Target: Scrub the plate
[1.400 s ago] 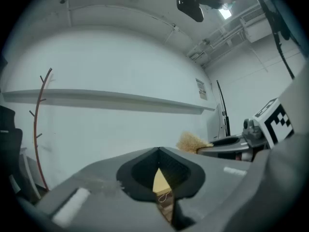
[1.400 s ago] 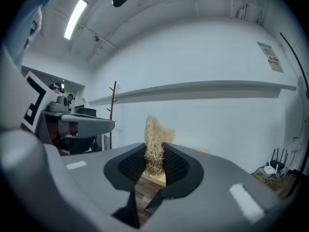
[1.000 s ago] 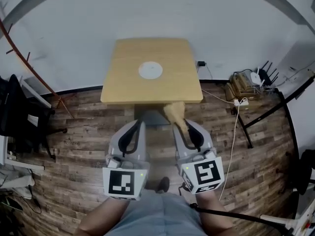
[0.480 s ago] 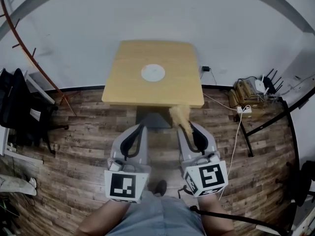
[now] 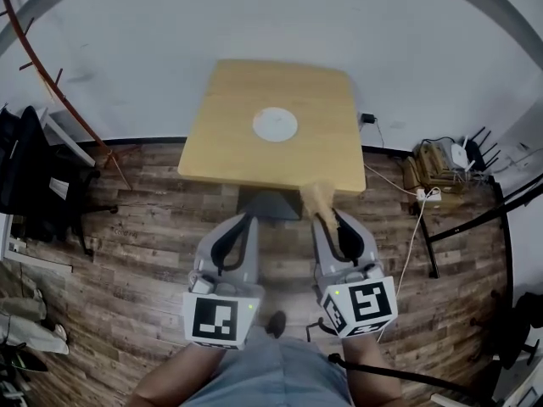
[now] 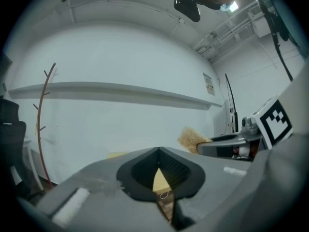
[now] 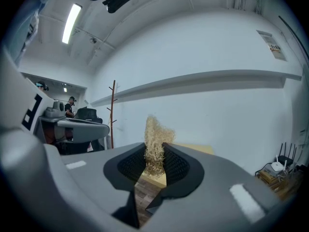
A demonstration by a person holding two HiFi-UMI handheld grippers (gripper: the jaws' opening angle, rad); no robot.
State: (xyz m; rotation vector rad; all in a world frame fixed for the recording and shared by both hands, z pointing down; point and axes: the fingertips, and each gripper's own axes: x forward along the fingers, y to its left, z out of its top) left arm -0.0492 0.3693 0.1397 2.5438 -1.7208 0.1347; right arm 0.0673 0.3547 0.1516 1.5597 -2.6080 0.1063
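A white round plate [image 5: 275, 125] lies near the middle of a square wooden table [image 5: 229, 151] ahead of me. My right gripper [image 5: 326, 217] is shut on a straw-coloured fibre scrubber [image 5: 318, 197], whose tuft sticks out past the jaws over the table's near edge. The right gripper view shows the scrubber [image 7: 155, 146] pinched between the pads. My left gripper [image 5: 244, 219] is shut with nothing in it, held beside the right one and short of the table. From the left gripper view [image 6: 158, 150] the scrubber [image 6: 192, 138] shows at the right.
A dark table base [image 5: 269, 203] stands under the near edge. A coat stand [image 5: 59, 96] leans at the left, by a black chair [image 5: 34, 189]. Cables and a power strip [image 5: 424, 195] lie on the wood floor at the right, near a router [image 5: 462, 155].
Both grippers stay side by side, shut as before. The table and plate have shifted a little right and look slightly larger as I come closer.
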